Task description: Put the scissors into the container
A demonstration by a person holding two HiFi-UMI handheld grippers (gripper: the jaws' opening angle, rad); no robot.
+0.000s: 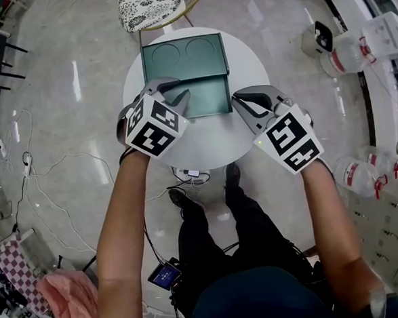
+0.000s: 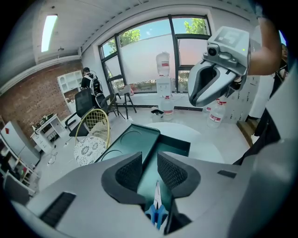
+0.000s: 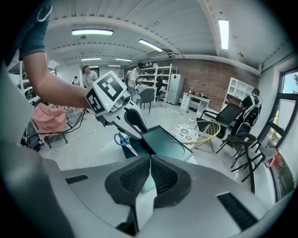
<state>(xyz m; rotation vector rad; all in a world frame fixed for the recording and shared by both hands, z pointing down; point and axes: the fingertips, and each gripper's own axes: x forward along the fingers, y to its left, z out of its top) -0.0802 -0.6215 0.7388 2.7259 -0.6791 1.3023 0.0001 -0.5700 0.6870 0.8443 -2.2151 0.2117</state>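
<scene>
Finds the scissors [image 2: 157, 213] directly beneath the left gripper [image 2: 149, 157], with jaws spread and pinching nothing, blades forward along the jaws, handles nearest. Seems to rest in the container's [image 2: 130, 142] near compartment, inside its rim. Shows the right gripper [image 3: 150, 158] clenched, empty, aside over the tabletop [image 1: 205, 144]; open room above.

The scissors [image 3: 122, 139] have blue handles and silvery blades. The container [image 1: 186, 67] is dark green, on a white table [image 1: 215, 147]. The left hand-held gripper [image 1: 172, 93] and the right hand-held gripper [image 1: 249, 105] are grey with black-and-white square markers. A chair cushion [image 1: 149, 5] bears a dark floral pattern on white.
</scene>
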